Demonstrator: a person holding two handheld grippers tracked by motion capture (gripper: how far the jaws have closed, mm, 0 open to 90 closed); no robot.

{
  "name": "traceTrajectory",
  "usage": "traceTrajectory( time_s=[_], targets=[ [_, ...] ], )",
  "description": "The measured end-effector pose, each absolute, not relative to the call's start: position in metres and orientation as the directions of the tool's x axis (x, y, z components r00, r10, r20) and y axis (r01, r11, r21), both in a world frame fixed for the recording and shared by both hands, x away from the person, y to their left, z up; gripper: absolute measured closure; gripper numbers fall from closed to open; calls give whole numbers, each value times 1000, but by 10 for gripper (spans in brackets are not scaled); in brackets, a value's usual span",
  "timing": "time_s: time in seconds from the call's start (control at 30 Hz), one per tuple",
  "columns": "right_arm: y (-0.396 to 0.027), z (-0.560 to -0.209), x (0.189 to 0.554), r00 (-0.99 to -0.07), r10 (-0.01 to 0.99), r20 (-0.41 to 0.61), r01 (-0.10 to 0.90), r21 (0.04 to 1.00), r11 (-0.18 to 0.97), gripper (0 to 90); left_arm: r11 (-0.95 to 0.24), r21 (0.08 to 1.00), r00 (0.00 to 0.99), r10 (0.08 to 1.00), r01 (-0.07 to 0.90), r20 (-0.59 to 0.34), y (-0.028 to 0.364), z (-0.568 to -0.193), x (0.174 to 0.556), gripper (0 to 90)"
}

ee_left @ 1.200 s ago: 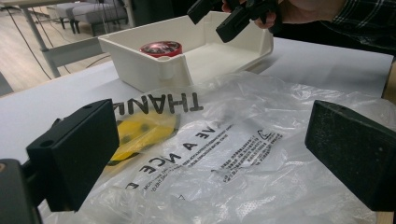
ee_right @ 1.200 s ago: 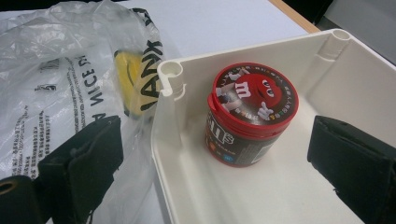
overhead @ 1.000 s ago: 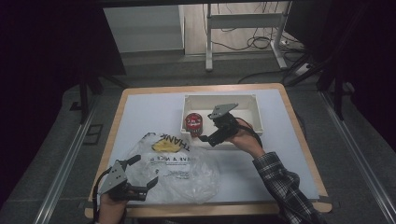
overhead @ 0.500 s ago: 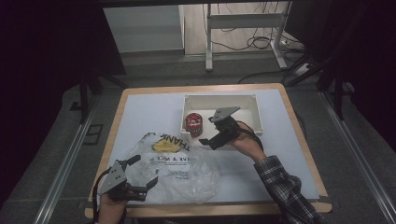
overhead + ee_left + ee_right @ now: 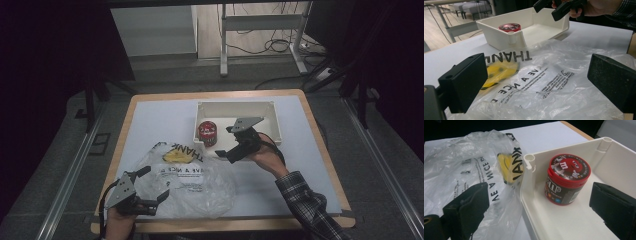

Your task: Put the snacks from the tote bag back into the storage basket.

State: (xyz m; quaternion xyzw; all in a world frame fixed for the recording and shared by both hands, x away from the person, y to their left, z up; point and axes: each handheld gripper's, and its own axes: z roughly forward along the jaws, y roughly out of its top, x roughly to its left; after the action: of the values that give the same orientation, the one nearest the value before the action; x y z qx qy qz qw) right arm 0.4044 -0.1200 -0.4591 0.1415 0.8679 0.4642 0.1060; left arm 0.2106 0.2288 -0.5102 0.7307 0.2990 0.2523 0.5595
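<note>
A red candy can [image 5: 206, 132] stands upright in the left end of a white tray [image 5: 267, 112]. My right gripper [image 5: 225, 141] hovers open just right of the can, at the tray's near wall. In the right gripper view the can [image 5: 567, 178] stands ahead between the open jaws of that gripper [image 5: 540, 206]. A clear plastic bag [image 5: 192, 177] with black print and a yellow patch [image 5: 172, 156] lies flat in front of the tray. My left gripper [image 5: 152, 184] sits open at the bag's near-left corner, with nothing in it. In the left gripper view the bag [image 5: 536, 75] spreads between the jaws of that gripper [image 5: 539, 82].
The table [image 5: 150, 117] has a white top with a wooden rim. The tray [image 5: 506, 37] and the right gripper [image 5: 554, 7] appear beyond the bag in the left gripper view. Bare tabletop lies at the far left and along the right side.
My right gripper has drawn slightly back toward the near side of the tray, still open. The left gripper, the bag and the can have stayed put.
</note>
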Motion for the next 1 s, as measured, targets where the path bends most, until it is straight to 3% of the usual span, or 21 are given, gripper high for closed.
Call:
traceTrajectory(
  time_s=[1.0],
  targets=[
    [-135, -469, 383, -932, 360, -35, 173, 831, 529, 30, -206, 967, 697, 716, 152, 43, 227, -510, 211, 28]
  ],
)
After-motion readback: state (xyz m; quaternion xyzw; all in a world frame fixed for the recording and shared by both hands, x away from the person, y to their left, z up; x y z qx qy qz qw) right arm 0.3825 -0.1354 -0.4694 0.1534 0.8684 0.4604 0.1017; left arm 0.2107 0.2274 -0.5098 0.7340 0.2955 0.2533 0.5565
